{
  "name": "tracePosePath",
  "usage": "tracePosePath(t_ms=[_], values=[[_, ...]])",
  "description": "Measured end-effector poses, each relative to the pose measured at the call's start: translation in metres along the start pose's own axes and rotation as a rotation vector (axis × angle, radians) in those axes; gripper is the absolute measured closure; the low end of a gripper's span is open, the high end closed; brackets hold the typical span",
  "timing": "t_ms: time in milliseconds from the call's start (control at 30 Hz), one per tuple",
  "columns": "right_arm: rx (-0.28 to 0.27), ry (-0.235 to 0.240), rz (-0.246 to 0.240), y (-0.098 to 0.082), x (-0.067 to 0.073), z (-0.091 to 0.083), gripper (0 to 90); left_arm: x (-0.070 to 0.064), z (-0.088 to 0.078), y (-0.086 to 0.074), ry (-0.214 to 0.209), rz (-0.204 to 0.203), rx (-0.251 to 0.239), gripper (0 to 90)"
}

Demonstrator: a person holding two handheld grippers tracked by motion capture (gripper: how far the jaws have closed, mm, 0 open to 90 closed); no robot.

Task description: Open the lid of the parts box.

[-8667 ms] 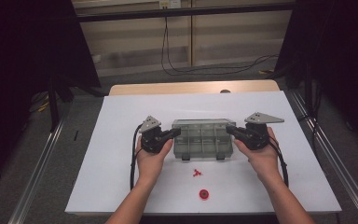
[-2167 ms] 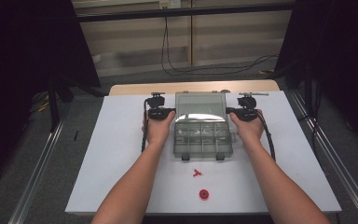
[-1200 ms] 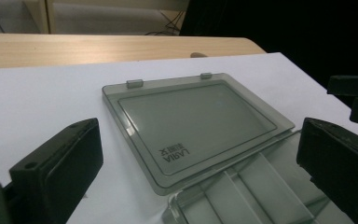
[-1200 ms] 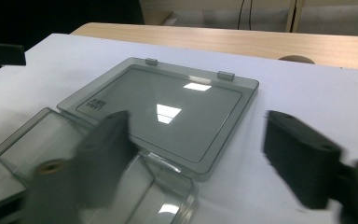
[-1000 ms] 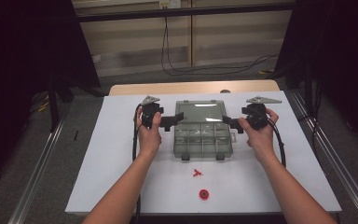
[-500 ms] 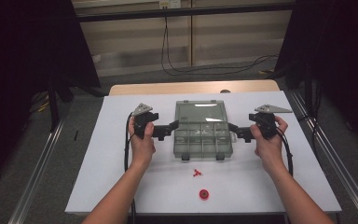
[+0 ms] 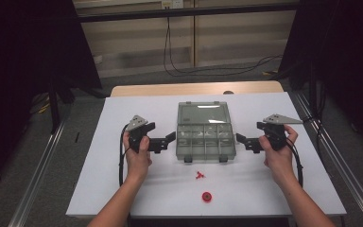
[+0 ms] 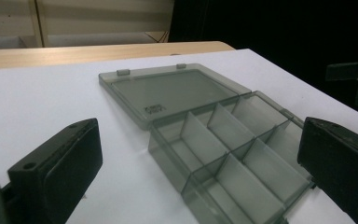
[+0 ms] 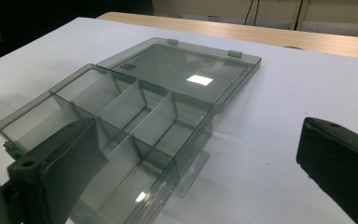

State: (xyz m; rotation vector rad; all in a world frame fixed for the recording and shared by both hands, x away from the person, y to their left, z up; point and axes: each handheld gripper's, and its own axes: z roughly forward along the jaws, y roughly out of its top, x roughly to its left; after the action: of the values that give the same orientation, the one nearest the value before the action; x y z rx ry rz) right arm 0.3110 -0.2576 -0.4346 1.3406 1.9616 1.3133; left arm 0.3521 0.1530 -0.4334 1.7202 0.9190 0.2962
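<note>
A clear grey compartment box [image 7: 205, 142] lies open in the middle of the white table [image 7: 123, 189], its lid [image 7: 202, 113] flat behind it. The divided tray [image 8: 233, 154] looks empty, and so does the tray [image 9: 121, 121] seen from the other side. My left gripper [image 7: 166, 141] is just left of the tray, open and apart from it. At the tray's right side my right gripper [image 7: 242, 141] also stands open and holds nothing. Wide-apart jaws frame the left gripper [image 8: 198, 154] and the right gripper [image 9: 196, 154] in their own views. A small red piece [image 7: 199, 176] and a red round part [image 7: 207, 196] lie in front of the box.
A wooden strip [image 7: 194, 89] runs along the table's far edge. Metal rails [image 7: 42, 179] flank the table on both sides, with dark curtains beyond. Cables [image 7: 121, 161] trail from each gripper along the forearms.
The box's lid went from shut to flat open behind the tray. Both grippers let go, drew back toward the person, and now sit level with the tray's sides.
</note>
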Motion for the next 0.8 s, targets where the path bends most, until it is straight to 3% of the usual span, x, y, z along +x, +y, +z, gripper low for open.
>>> tracePosePath(t_ms=[133, 433, 667, 800], values=[[-0.008, 0.009, -0.012, -0.005, 0.002, -0.005, 0.0, 0.002, -0.008, -0.007, -0.005, 0.004, -0.003, 0.0], [-0.010, 0.023, -0.014, -0.015, 0.008, -0.013, 0.0, 0.003, -0.032, -0.027, 0.027, 0.003, -0.013, 0.0], [-0.012, 0.030, -0.021, -0.023, 0.011, -0.016, 0.0, 0.004, -0.046, -0.036, 0.045, 0.034, -0.008, 0.0], [-0.010, 0.034, -0.013, -0.025, 0.012, -0.017, 0.0, 0.003, -0.056, -0.040, 0.073, 0.040, -0.043, 0.0]])
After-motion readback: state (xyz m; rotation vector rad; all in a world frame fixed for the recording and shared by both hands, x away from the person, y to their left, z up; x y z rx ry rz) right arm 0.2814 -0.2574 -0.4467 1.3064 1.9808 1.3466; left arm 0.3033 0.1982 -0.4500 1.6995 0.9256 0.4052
